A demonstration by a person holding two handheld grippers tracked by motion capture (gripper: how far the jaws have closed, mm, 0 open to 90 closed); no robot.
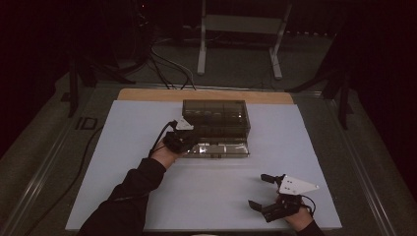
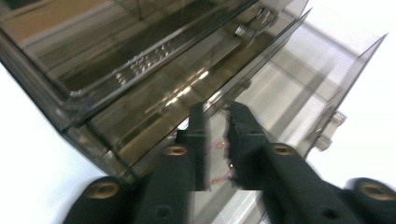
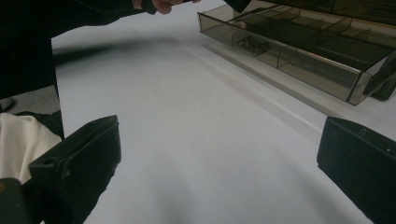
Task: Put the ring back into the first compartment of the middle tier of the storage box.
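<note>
- The cabinet (image 1: 214, 118), a smoky clear-plastic drawer box, sits toward 12 o'clock on the white worktop (image 1: 123, 147), square to the person. That leaves its drawer fronts facing the hands.
- Its bottom drawer (image 1: 221, 150) is pulled out toward 6 o'clock. Its dividers and a few small metal parts (image 3: 250, 43) lie open to view from above.
- The left claw (image 1: 186, 142) is at the drawer's left end, at about 9 o'clock from the drawer's middle. In the left gripper view its jaws stand nearly together on either side of the thin clear front wall (image 2: 299, 74). A narrow gap shows between the tips. Whether they truly pinch the wall I cannot tell.
- Gripping that wall edge-on would make sense: the thin plastic gives a narrow claw something to bite, and the pull or push runs straight along the drawer's slide.
- Working from the end rather than the middle may skew the drawer in its slot, so an even, straight motion looks wise.
- The left hand (image 1: 164, 156) and sleeve (image 1: 128, 196) reach in from 7 o'clock, keeping the forearm low over the worktop.
- The right claw (image 1: 268, 192) lies well apart at 5 o'clock, near the worktop's front edge. Its jaws are spread wide with nothing between them.
- Parked there it stays out of the drawer's path, and is free to pick from a compartment once the drawer is settled.
</note>
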